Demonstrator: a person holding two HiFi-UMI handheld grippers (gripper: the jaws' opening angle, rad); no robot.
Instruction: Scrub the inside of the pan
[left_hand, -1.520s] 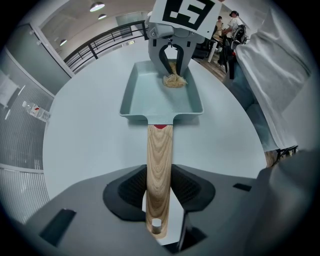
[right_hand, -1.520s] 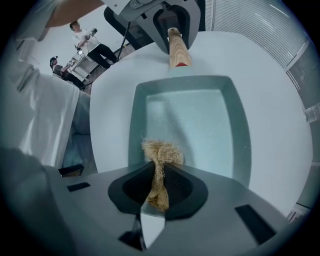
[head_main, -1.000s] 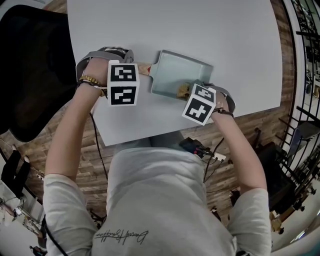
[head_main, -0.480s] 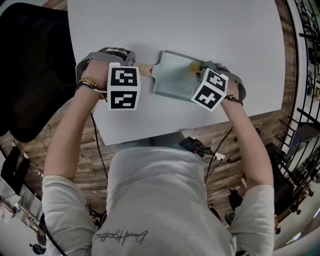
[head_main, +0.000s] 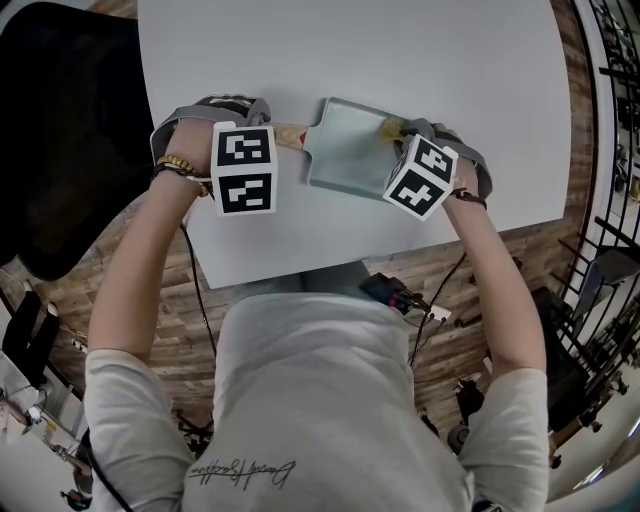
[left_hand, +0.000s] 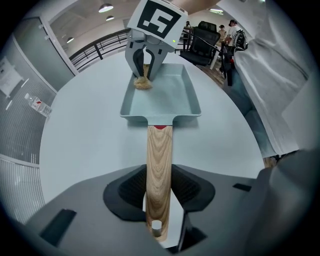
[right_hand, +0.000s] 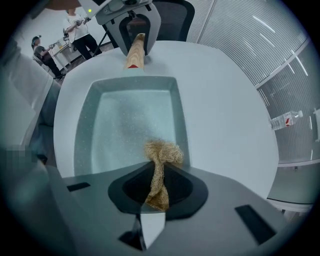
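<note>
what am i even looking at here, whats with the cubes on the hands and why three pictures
There is no robot here. A person holds a hand gripper in each hand, and the black-and-white cube on each one is part of that tool. The head view comes from a camera on the person's head, looking down at a pale table. The other two pictures come from a camera on each gripper, looking along its fingers. A rectangular pan lies on the table. The left gripper is closed on the pan's wooden handle. The right gripper grips a straw-coloured scrubber, with its loose end down inside the pan near a corner.
</note>
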